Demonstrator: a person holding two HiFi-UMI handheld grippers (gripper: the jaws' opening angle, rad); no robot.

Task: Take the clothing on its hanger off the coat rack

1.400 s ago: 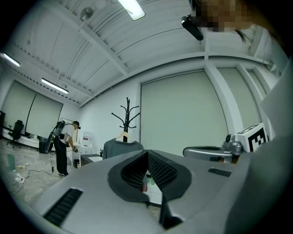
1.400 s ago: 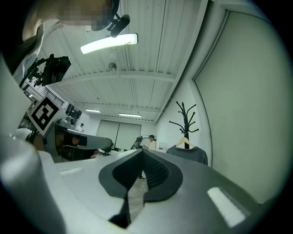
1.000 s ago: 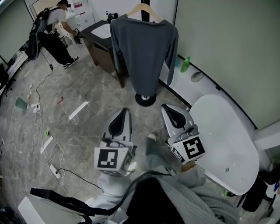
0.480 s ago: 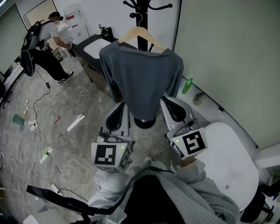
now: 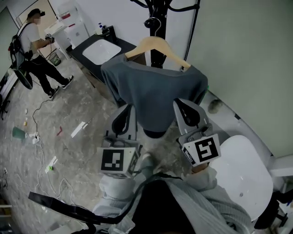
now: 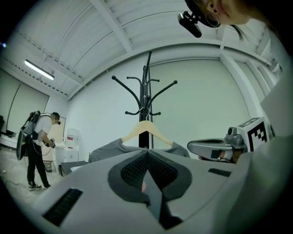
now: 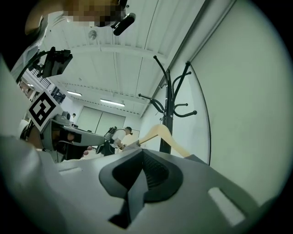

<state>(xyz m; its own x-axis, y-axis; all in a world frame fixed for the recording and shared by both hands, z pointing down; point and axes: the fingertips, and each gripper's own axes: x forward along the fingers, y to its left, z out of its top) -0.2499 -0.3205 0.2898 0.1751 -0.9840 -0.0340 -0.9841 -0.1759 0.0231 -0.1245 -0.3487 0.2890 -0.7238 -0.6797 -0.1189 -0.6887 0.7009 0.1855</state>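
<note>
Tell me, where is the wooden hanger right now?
In the head view the wooden hanger sits top centre, hooked on the black coat rack by the wall, with the grey top draped over it.

Grey left gripper and right gripper, black meshed pads. Behind each one's jaws, a black-and-white marker cube. Pale grey knit sleeves

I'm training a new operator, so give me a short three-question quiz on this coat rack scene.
1. True or false: the dark grey long-sleeved top hangs on the light wooden hanger on the black metal coat rack.
2. The left gripper is: A open, B shut on nothing, C shut on the top?
3. Fill in: the jaws of the right gripper are ___.
Key: 1 true; 2 B; 3 shut.
</note>
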